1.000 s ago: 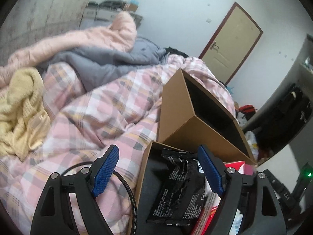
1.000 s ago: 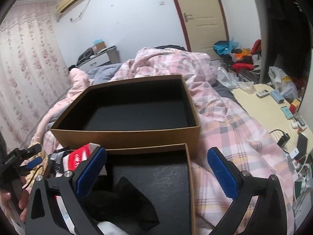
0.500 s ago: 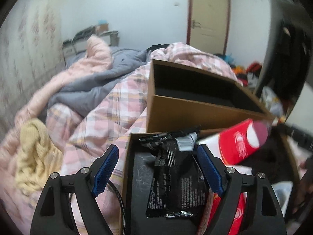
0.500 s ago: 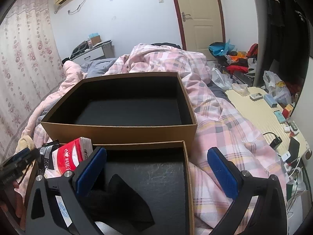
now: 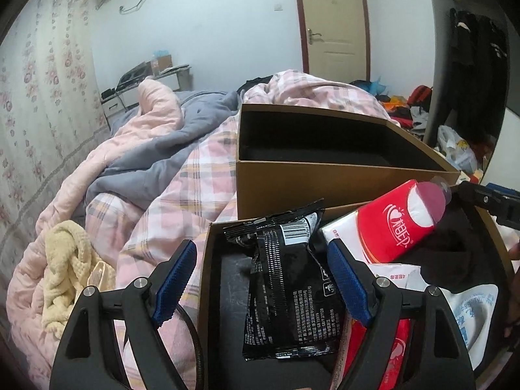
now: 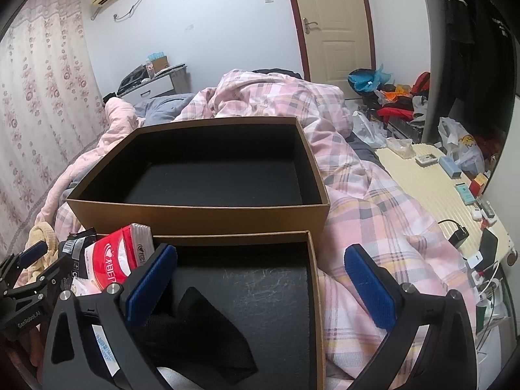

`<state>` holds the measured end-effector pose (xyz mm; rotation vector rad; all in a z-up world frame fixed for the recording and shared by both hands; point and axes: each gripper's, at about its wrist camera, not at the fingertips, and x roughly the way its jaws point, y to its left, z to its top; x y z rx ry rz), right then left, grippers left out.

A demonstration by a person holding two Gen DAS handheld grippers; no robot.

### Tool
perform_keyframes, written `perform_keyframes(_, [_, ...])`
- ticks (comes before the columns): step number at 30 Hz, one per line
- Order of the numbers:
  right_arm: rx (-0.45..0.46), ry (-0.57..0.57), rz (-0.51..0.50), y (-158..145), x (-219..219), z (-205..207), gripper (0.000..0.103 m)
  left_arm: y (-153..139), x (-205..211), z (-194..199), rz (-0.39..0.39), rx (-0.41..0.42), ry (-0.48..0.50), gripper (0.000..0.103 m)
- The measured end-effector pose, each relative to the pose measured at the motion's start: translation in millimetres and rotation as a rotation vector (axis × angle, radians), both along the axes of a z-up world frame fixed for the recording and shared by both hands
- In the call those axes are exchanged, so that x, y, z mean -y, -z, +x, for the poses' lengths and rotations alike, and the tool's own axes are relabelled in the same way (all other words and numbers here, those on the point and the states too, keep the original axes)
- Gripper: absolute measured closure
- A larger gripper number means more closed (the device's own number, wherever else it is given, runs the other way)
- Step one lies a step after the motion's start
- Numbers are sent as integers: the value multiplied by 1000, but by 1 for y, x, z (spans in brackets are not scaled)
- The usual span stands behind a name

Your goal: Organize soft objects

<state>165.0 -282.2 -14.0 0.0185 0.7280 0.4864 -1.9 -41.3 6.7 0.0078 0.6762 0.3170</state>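
1. Both grippers are over the near cardboard box point(image 5: 208, 260) on the plaid duvet point(image 6: 373, 195). Left gripper point(image 5: 263, 284): jaws wide, holding nothing. Right gripper point(image 6: 260, 279): jaws wide, holding nothing.
2. Soft items all sit in the near box: black foil packet point(image 5: 286, 295) between the left fingers but untouched, red tissue pack point(image 5: 390, 227) propped against the far wall, black cloth point(image 6: 201, 331) on the box floor by the right gripper's left finger. The far cardboard box point(image 6: 201, 208) is empty, just behind and touching the near one.
3. Handling, my guess: all light.
   - Packet: slick film, crinkly, likely slips. Pinch across the sealed top edge or the flat middle.
   - Tissue pack: squashy, deforms. Grip across the short side and go easy.
   - Cloth: limp, will drape. Grab a bunched fold, not a flat edge.
4. Hard to see:
   - White packaging point(image 5: 471, 308) under the tissue pack is cut off by the left gripper body. Can't identify it.
   - Cloth's lower end is hidden behind the right gripper.
   - Yellow knit point(image 5: 65, 266) lies on the bed left of the boxes, partly buried in bedding.
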Motion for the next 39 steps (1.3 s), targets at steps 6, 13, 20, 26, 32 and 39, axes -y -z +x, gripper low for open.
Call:
perform_keyframes(6, [-3,0,6,1,0,-1,1,1,0,1,-3,-1,-5,23])
perform_keyframes(13, [-6,-1,2,2,-1,-1,1,2,2,1,6,-4,-4,23])
perform_keyframes(20, [-7,-1,3,2,-1,-1,1,2,3,2,6,-5,-3,23])
perform_keyframes(26, [-7,-2,3,2,0,0,1,2,3,2,8,-5,-3,23])
perform_keyframes(32, [-7,-1,3,2,0,0,1,2,3,2,6,-5,-4,23])
perform_keyframes(39, [-8,-1,3,2,0,0,1,2,3,2,7,-5,-4,23])
